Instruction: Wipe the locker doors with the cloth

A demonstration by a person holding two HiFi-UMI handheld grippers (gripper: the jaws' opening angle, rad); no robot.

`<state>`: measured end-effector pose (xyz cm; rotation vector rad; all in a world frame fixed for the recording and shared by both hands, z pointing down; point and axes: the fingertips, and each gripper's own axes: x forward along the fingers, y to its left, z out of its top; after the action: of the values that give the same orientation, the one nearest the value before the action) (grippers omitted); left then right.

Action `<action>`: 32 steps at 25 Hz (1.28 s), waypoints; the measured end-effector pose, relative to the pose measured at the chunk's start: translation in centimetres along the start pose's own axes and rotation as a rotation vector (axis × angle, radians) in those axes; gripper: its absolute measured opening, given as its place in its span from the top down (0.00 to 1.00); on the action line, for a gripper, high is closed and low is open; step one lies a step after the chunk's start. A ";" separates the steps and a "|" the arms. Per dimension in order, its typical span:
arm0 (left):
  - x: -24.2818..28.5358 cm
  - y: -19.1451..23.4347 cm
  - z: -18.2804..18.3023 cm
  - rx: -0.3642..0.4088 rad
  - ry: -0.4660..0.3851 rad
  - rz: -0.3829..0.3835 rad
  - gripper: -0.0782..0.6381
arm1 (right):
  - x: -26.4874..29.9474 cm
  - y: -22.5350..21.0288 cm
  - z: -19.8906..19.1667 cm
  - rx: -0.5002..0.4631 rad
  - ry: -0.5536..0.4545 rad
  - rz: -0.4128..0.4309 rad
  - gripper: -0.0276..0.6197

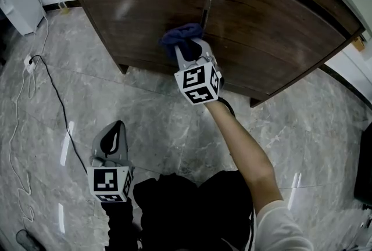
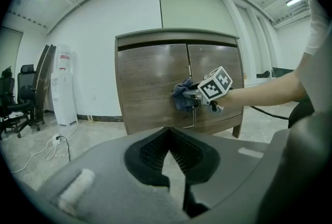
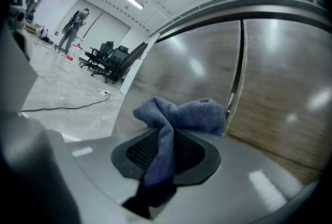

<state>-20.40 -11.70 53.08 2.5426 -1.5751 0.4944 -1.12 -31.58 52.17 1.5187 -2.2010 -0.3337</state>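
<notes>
**Cloth Pressed to the Locker's Left Door by the Right Gripper**

The right arm (image 1: 244,151) was stretched forward and nearly straight toward the locker (image 1: 133,0), its forearm bare and a white sleeve (image 1: 285,226) seen at the upper arm. The right gripper (image 1: 189,49) was brought up against the locker front, its marker cube turned back toward the person. Its jaws were clamped on the blue cloth (image 1: 181,35), which was pinched between the pads.

The cloth was held against the left door (image 2: 150,83), just beside the seam (image 1: 208,0) between the two doors and somewhat below the door's middle height. It was bunched: one strand was run back between the jaws along the gripper's own line, while the crumpled head (image 3: 181,114) was spread crosswise, flat to the wood and touching the seam's edge.

The left arm was kept low and close to the body in a dark sleeve (image 1: 122,226). The left gripper (image 1: 116,131) was held over the marble floor (image 1: 174,122), well apart from the locker and pointed toward it. Its jaws were closed to a narrow slit, with nothing gripped between them.
</notes>
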 end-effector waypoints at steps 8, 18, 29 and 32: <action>0.1 0.7 -0.6 -0.008 0.009 0.011 0.89 | 1.6 3.1 -5.0 0.003 0.076 0.049 0.81; 0.4 0.8 -1.1 -0.014 0.021 0.012 0.89 | 2.8 5.4 -8.3 -0.016 0.140 0.099 0.81; 0.0 1.3 -1.4 -0.023 0.025 0.027 0.89 | 4.0 7.5 -11.2 0.011 0.200 0.133 0.81; 0.0 1.3 -1.5 -0.025 0.025 0.026 0.89 | 4.1 7.6 -11.2 0.015 0.208 0.135 0.81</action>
<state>-21.85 -11.89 54.39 2.4908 -1.5976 0.5045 -3.12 -32.04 66.10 1.3386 -2.1310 -0.1107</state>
